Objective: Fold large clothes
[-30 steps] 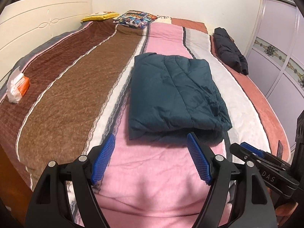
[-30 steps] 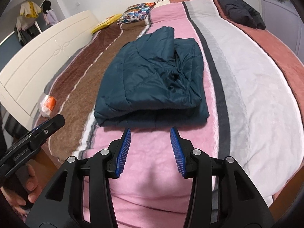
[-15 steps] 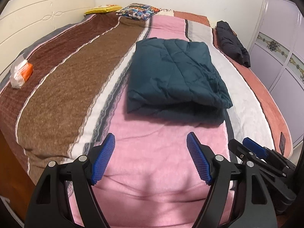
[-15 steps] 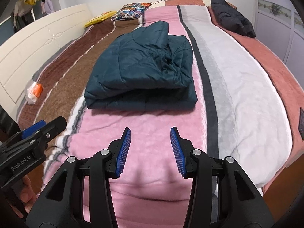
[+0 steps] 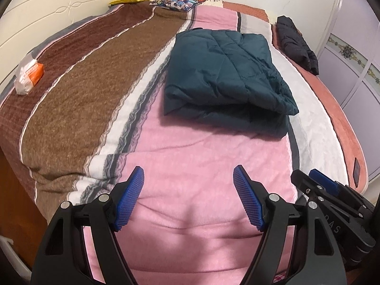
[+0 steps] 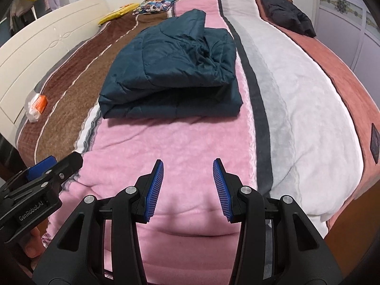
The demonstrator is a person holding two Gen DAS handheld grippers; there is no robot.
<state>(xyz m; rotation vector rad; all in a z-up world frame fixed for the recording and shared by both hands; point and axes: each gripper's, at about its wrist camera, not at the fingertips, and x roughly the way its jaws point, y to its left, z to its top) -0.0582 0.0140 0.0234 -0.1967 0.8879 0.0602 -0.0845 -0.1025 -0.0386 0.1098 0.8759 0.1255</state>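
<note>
A dark teal quilted jacket (image 5: 225, 73) lies folded into a thick rectangle on the pink stripe of the bed; it also shows in the right wrist view (image 6: 173, 68). My left gripper (image 5: 188, 185) is open and empty, above the foot of the bed, well short of the jacket. My right gripper (image 6: 188, 178) is open and empty, also back over the foot edge. Each gripper shows at the edge of the other's view, the right one (image 5: 327, 197) and the left one (image 6: 42, 178).
The striped blanket (image 5: 78, 90) covers the whole bed. A black garment (image 5: 296, 42) lies at the far right edge. A packet of tissues (image 5: 28, 76) sits at the left edge. Pillows (image 5: 175, 0) lie at the head. A wardrobe (image 5: 351, 54) stands on the right.
Both grippers have drawn back from the folded jacket toward the foot of the bed. The jacket has not moved. Both grippers stay open.
</note>
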